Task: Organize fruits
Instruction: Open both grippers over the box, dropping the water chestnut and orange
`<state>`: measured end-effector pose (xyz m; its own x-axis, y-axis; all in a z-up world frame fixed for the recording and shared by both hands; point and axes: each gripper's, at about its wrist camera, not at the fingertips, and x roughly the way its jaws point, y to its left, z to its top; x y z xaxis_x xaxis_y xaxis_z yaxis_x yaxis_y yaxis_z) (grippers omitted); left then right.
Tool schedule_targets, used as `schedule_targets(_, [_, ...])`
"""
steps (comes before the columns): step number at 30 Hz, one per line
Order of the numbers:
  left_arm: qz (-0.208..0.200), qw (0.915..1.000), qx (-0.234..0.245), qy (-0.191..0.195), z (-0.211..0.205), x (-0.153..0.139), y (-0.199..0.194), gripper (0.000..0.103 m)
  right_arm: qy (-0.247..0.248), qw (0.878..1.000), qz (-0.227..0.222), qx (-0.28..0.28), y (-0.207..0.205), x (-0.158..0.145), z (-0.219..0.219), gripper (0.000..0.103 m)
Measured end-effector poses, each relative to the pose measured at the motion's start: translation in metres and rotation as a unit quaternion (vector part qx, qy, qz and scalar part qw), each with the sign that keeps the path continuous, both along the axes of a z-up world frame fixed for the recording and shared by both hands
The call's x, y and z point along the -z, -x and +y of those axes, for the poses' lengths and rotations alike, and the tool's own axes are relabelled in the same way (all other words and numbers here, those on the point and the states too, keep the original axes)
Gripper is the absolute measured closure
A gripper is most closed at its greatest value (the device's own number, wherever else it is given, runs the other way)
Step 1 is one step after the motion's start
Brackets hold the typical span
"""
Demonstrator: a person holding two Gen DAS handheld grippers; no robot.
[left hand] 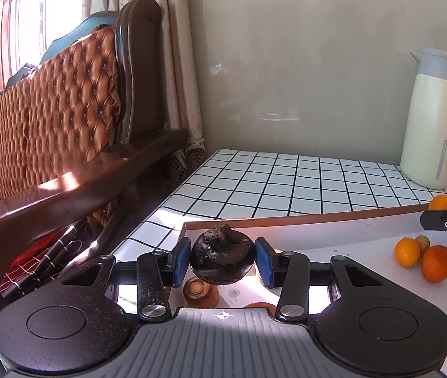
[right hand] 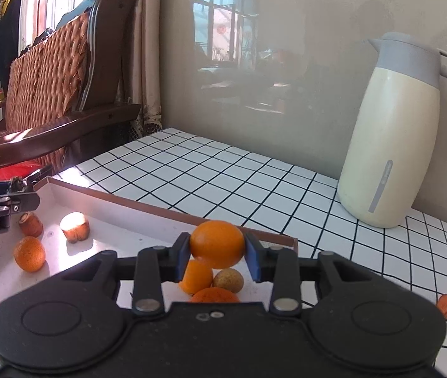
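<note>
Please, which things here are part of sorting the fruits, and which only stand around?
Job: mangosteen between left gripper pads; orange between right gripper pads; tray; small fruits in it.
Around: jug, sofa, curtain.

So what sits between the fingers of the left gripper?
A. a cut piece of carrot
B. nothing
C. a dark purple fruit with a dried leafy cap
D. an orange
C: in the left wrist view the dark fruit sits between the blue pads of the left gripper, above the tray.
</note>
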<state>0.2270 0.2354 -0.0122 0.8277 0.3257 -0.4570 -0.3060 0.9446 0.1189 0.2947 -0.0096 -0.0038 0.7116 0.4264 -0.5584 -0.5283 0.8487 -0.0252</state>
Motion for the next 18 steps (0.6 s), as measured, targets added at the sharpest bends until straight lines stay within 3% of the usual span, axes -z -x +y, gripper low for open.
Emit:
schedule_targets(1, [-0.005, 1.0, -0.004, -0.001, -0.0005, 0.0004, 0.0006, 0.015, 0.013, 1.0, 0.0, -0.003, -0.002, 0.0008, 0.002, 0.036])
schedule_targets(2, [-0.018, 0.9998, -0.011, -0.007, -0.0017, 0.0001, 0.004, 0.001, 0.018, 1.0, -0.016, 0.006, -0.0002, 0.0004, 0.0012, 0.008])
schedule_targets(3, [-0.028, 0.9994, -0.012, -0.015, -0.0033, -0.0012, 0.0057, 0.0, 0.008, 0.999, -0.038, 0.019, 0.0036, -0.0014, -0.0025, 0.006])
schedule_targets(6, [-0.031, 0.9994, -0.008, -0.016, -0.0028, -0.0033, 0.0047, 0.0, -0.005, 1.0, -0.024, 0.017, 0.0007, -0.004, -0.0053, 0.01])
schedule_targets(18, [-0.022, 0.9997, -0.003, -0.013, 0.0002, -0.0004, 0.0079, 0.0, -0.002, 1.0, -0.026, 0.015, 0.0028, 0.0001, -0.0016, 0.006])
